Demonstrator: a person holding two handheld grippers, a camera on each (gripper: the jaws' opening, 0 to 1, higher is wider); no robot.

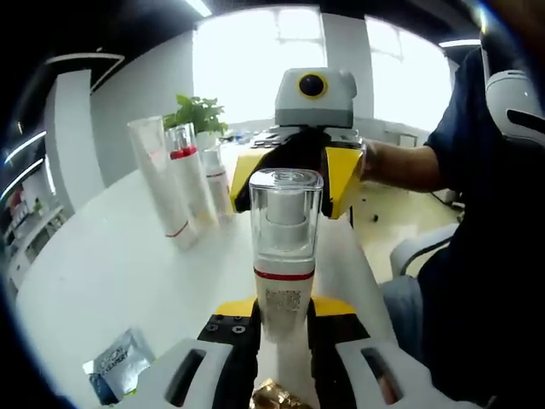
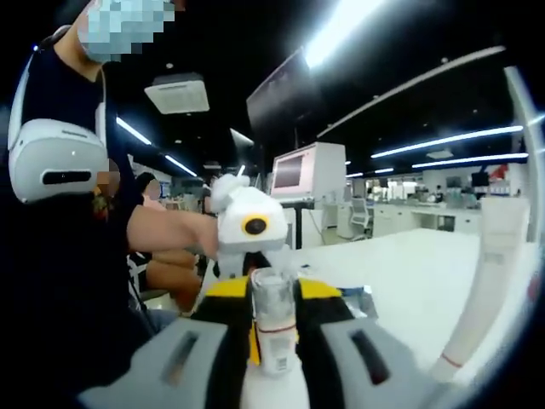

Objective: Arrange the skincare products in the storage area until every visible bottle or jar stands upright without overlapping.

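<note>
The white table [image 1: 102, 273] gives open room to the left of the held bottle [image 1: 284, 256]; its right edge runs just beside the bottle, with a person's leg beyond it. In the left gripper view, a sachet [image 1: 119, 366] lies near the left gripper [image 1: 283, 341], whose jaws are narrowed onto the bottle's lower body, holding it upright. Straight beyond the bottle's clear cap, the right gripper [image 1: 298, 175] faces it, gripped by a forearm reaching in from the right. Farther left of the bottle stand a tall white tube [image 1: 162, 183] and two more bottles [image 1: 192, 170], then a plant [image 1: 200, 111]. In the right gripper view the right gripper's [image 2: 274, 341] jaws press the same bottle [image 2: 274, 328].
</note>
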